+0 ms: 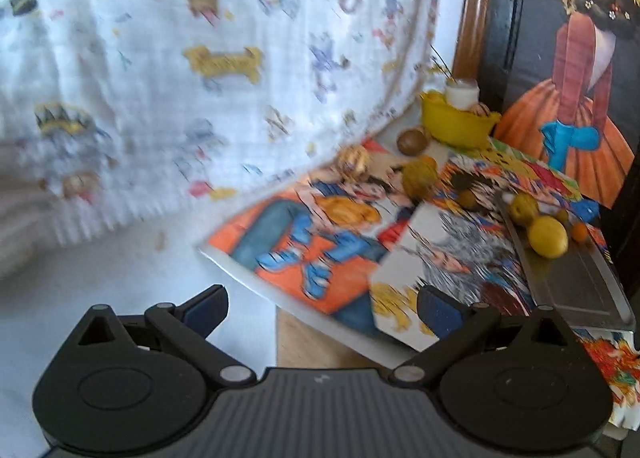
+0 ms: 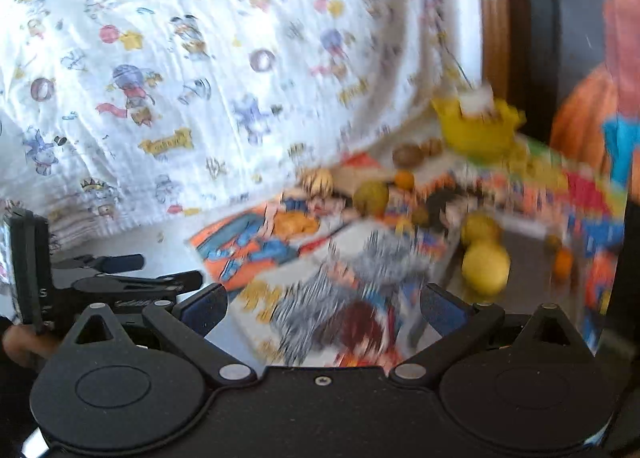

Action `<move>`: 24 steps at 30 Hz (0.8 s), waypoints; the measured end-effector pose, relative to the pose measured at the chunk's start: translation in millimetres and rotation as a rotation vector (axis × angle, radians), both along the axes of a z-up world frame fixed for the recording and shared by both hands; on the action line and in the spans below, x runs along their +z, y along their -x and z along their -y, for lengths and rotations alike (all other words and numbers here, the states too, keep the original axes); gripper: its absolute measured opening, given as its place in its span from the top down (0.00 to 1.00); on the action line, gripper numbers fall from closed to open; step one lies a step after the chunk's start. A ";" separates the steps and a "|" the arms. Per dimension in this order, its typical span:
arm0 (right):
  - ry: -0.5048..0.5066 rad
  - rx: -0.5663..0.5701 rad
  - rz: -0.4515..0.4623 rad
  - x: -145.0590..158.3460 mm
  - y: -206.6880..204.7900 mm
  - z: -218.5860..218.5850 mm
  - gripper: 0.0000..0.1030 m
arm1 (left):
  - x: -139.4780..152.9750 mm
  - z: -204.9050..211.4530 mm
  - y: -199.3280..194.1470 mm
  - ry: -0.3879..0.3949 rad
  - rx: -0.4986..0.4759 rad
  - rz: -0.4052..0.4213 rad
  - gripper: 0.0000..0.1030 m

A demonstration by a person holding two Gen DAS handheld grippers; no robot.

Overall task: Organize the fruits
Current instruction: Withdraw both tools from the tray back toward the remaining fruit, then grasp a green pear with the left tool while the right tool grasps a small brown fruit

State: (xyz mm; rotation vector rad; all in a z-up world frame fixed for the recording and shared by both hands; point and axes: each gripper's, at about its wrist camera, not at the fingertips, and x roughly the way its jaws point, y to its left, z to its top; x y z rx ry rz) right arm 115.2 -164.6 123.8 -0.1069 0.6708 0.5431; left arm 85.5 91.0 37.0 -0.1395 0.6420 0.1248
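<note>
We see soft, bright daylight and no strong shadows. Both pictures are smeared by motion, the right wrist view more. The white cloth looks washed out. Straight lines bend near the edges, and the corners go dark.

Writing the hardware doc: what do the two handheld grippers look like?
Both match: the left gripper and right gripper have matte black linkage arms with silver pivot pins, round black hubs and blue pads on the fingers. The left body is ribbed grey, the right smooth black with a centre screw. No cables or sleeves visible.
</note>
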 end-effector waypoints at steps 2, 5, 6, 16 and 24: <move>0.051 0.034 0.024 4.5 -6.9 -3.8 0.01 | 4.0 -6.2 -2.0 -0.015 0.001 0.012 0.00; 0.128 0.090 0.047 7.3 -16.4 -8.7 0.01 | 10.0 -15.8 -2.8 -0.030 -0.008 0.028 0.00; 0.148 0.106 0.055 7.0 -18.0 -10.0 0.01 | 12.0 -19.4 -3.3 -0.031 -0.012 0.030 0.00; 0.265 0.237 0.190 11.2 -48.5 -25.0 0.01 | 29.4 -28.9 -24.8 -0.048 -0.075 0.064 0.00; 0.217 0.150 0.072 -40.8 -94.2 -6.4 0.01 | 20.0 -16.1 -58.7 -0.069 -0.118 0.035 0.00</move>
